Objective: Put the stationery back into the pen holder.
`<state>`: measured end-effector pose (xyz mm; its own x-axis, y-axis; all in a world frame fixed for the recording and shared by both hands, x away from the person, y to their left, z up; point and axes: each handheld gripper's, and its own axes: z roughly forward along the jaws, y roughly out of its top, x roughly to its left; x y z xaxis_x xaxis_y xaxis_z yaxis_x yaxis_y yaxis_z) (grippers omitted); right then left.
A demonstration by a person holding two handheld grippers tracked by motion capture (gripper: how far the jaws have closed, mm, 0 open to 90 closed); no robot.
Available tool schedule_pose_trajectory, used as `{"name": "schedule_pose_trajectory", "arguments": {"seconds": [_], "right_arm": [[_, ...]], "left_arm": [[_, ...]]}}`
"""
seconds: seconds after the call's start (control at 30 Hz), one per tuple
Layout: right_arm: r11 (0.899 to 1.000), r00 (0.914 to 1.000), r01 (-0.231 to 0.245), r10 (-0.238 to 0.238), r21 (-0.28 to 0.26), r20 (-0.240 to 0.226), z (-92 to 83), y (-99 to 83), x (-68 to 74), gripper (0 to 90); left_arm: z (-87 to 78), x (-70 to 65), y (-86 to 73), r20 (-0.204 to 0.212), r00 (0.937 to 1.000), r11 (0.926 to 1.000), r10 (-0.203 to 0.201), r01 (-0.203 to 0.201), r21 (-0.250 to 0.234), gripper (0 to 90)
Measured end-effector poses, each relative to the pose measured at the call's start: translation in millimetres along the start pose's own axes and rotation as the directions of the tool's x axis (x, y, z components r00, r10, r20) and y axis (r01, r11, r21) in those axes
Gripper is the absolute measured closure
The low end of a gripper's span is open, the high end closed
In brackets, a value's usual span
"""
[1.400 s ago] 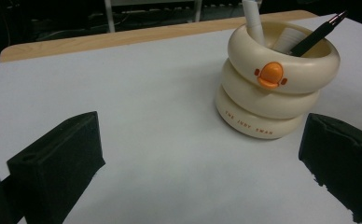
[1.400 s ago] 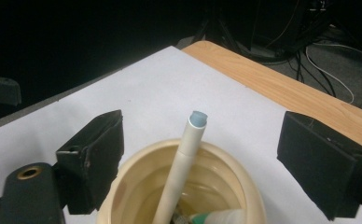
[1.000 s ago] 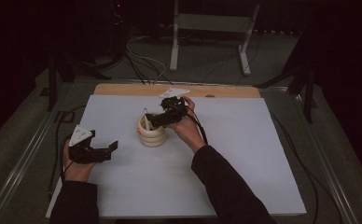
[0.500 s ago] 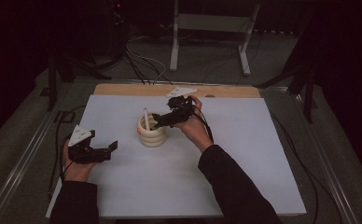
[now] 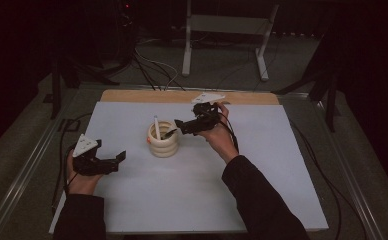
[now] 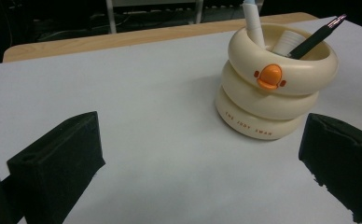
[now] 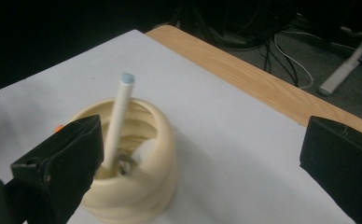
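Note:
A cream ringed holder [image 5: 163, 142] stands on the white table top [image 5: 192, 195], with an orange bill on its top ring [image 6: 268, 76]. A white pen [image 5: 157, 127] stands upright in the holder [image 6: 272, 93], and a dark pen [image 6: 315, 38] leans out over its right rim. My right gripper [image 5: 183, 125] is open just right of the holder [image 7: 137, 168], its jaws pointing at it and holding nothing; the white pen [image 7: 117, 122] rises close to one jaw. My left gripper [image 5: 119, 157] rests open on the table, left of the holder and below it in the high view, with nothing held.
A wooden strip [image 5: 147, 96] runs along the table's far edge. Beyond it on the floor are cables [image 5: 152, 67] and a white stand [image 5: 224, 37]. Metal rails [image 5: 27, 165] flank the table.
My right gripper has drawn back to the right, away from above the holder. The dark pen stays leaning in the holder. The left gripper has not moved.

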<state>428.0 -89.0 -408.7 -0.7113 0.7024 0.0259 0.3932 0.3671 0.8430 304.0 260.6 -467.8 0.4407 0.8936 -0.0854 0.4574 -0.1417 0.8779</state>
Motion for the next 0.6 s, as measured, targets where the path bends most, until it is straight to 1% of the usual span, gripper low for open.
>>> {"name": "schedule_pose_trajectory", "arguments": {"seconds": [0.1,0.33,0.43,0.6], "right_arm": [[1.0,0.9999,-0.015,0.015,-0.003,0.005,-5.1,-3.6,-5.3,0.0],[1.0,0.9993,-0.026,0.026,-0.002,0.025,-15.1,-12.0,-14.9,0.0],[1.0,0.9991,-0.021,0.021,-0.002,0.037,-19.8,-14.9,-18.2,0.0],[1.0,0.9983,-0.026,0.027,-0.012,0.053,-29.4,-18.1,-24.1,0.0]], "left_arm": [[-0.1,-0.1,-0.1,0.0,1.0,1.0,0.0,0.0,0.0,0.2],[-0.8,0.0,-0.1,-0.001,1.0,1.0,-0.003,0.003,-0.001,0.2],[-1.6,0.7,0.0,-0.002,1.0,1.0,-0.006,0.006,-0.005,0.1],[-1.7,0.6,0.0,-0.004,1.0,1.0,-0.006,0.006,-0.004,0.1]]}}
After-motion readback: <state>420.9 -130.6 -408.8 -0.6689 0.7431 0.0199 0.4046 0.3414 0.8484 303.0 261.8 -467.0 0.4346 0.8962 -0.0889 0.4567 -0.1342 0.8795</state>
